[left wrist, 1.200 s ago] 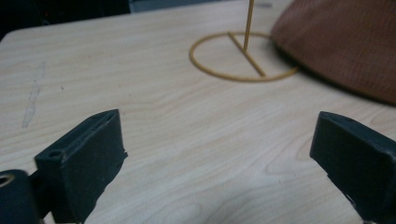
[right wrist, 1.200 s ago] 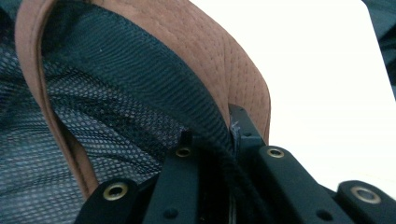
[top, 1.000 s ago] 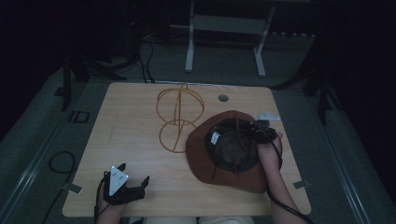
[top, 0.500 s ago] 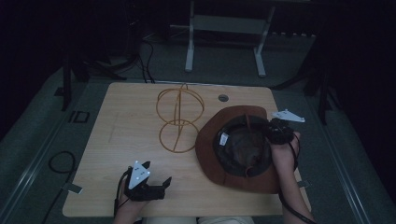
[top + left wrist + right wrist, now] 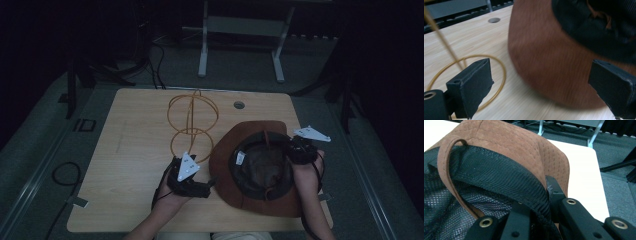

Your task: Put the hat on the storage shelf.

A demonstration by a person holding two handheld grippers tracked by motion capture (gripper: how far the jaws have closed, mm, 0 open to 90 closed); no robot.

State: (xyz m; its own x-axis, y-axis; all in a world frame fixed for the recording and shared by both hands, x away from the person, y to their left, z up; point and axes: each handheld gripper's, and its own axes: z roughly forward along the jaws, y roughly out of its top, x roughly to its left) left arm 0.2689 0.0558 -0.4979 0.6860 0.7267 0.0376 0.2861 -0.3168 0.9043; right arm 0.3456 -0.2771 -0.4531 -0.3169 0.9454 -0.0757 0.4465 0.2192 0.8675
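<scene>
Both grippers are black: the left gripper (image 5: 207,188) and the right gripper (image 5: 290,150) each carry a pale grey three-cornered plate on top and trail a black cable — blocky matte pads (image 5: 477,82) in front, brass-ringed screws on the right one's arms.

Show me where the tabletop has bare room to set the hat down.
The left half of the table, from its left edge to the wire stand, is bare. The right side is crowded: the hat, left gripper and right gripper.
</scene>
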